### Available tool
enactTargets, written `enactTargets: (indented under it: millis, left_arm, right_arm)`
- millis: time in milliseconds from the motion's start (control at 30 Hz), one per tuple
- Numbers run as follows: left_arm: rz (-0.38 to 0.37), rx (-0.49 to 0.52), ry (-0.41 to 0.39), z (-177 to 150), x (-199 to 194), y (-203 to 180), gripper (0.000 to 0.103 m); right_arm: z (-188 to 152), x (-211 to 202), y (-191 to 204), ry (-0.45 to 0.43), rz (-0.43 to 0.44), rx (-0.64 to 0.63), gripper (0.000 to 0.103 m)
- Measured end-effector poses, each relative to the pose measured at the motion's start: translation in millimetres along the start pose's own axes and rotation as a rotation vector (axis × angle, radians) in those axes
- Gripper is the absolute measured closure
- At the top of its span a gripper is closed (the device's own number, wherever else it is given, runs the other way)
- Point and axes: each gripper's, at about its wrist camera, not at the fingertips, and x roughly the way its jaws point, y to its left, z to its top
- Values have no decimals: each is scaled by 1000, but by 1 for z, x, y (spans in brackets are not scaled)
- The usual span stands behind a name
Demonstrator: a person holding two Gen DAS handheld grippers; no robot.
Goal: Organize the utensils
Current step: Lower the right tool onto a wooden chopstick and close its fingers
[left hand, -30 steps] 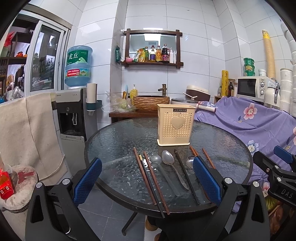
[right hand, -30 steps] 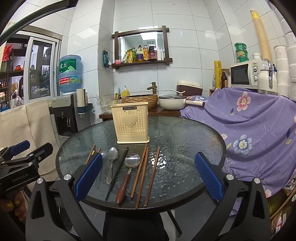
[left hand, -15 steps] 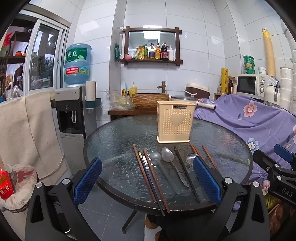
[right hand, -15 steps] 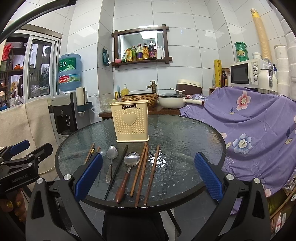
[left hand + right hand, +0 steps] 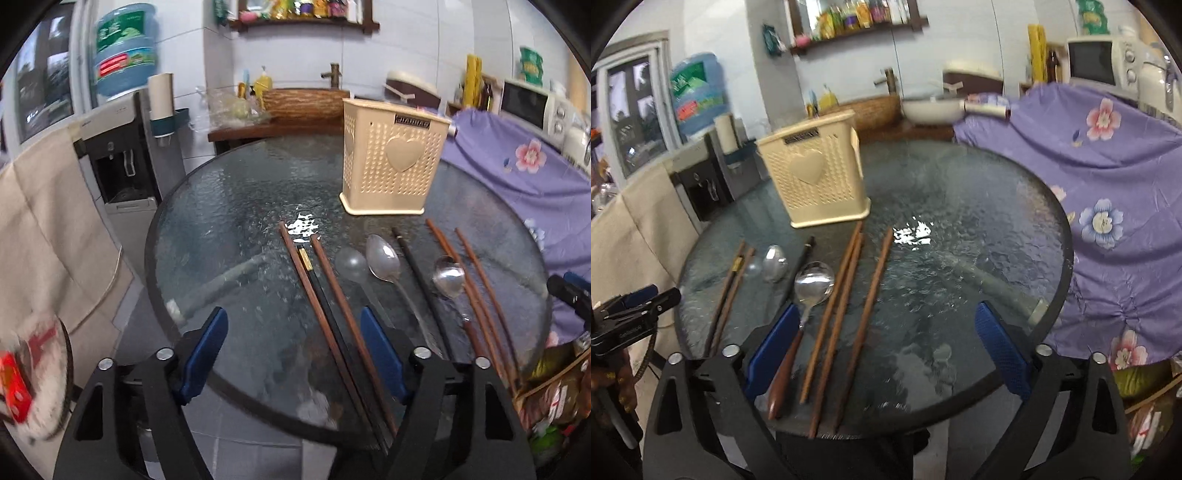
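Hovering over the pebbled round glass table (image 5: 229, 229), both my grippers, left (image 5: 295, 350) and right (image 5: 886, 347), unclenched, narrowing, gripping nothing, slim wooden chopsticks (image 5: 866, 306) and shiny spoons (image 5: 384, 256) before the perforated cream holder (image 5: 391, 162).

L gripper (image 5: 293, 349), black frame w/ blue pads, points steeply down over near edge of the round glass table (image 5: 207, 236); jaws apart, have just been closing a bit, nothing pressed between the pads, which hang above the table's near left part. R gripper (image 5: 886, 347), same black-and-blue build, tilts down likewise over the table's near edge; jaws wide, also just narrowed slightly, gripping nothing. In R view the L gripper's black tip shows off the table's left rim. Both views blurred.
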Motion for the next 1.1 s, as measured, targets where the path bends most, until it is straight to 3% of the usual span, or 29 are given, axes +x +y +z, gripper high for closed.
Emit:
enactTargets:
  millis: [233, 367, 533, 667, 800, 1100]
  left_arm:
    - [-16, -6, 142, 30, 53, 12, 36]
    - [-47, -49, 214, 50, 83, 25, 48]
    - [-61, -98, 254, 75, 106, 36, 59]
    - [-43, -95, 288, 87, 123, 36, 63]
    - [-53, -123, 328, 89, 137, 36, 64]
    - [-16, -110, 338, 91, 151, 28, 64]
  right_arm:
    - [30, 59, 10, 118, -12, -38, 31]
    - [42, 84, 14, 181, -24, -50, 39]
    - [53, 109, 8, 259, -2, 0, 50]
    - [62, 121, 5, 274, -15, 19, 52]
    - [66, 130, 9, 286, -28, 12, 55]
    - [66, 147, 11, 322, -58, 16, 64]
